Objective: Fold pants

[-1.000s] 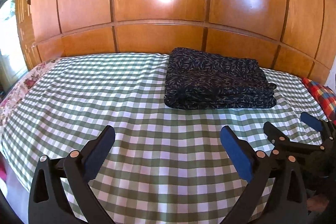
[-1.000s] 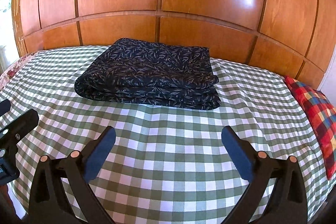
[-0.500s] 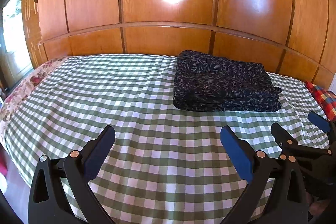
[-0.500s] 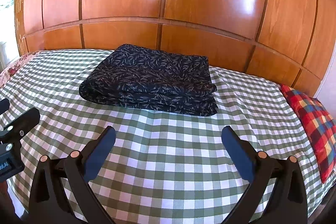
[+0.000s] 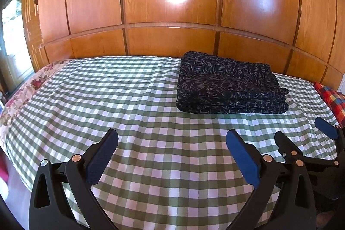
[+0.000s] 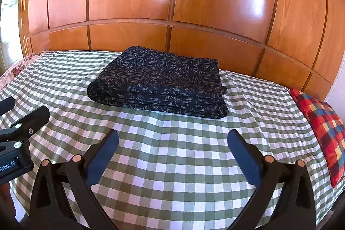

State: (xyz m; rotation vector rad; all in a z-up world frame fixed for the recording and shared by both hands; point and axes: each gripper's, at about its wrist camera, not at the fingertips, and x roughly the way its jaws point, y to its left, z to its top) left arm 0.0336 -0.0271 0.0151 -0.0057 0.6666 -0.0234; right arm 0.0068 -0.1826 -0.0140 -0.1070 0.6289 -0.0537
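Observation:
The dark leaf-print pants (image 5: 230, 85) lie folded in a neat stack on the green checked bed cover (image 5: 129, 100), near the wooden wall. They also show in the right wrist view (image 6: 161, 83). My left gripper (image 5: 172, 143) is open and empty, held above the cover, well short of the pants. My right gripper (image 6: 172, 143) is open and empty too, in front of the stack. The right gripper also shows at the right edge of the left wrist view (image 5: 301, 133). The left gripper shows at the left edge of the right wrist view (image 6: 21, 118).
A wooden panelled wall (image 5: 172, 14) rises behind the bed. A red plaid cushion (image 6: 323, 128) lies at the right edge of the bed. A floral sheet border (image 5: 25, 87) runs along the left edge. A bright window (image 5: 10, 36) is at far left.
Both grippers have drawn back and risen from the pants, so the stack looks smaller and farther. Both stay open and empty. The pants have not moved.

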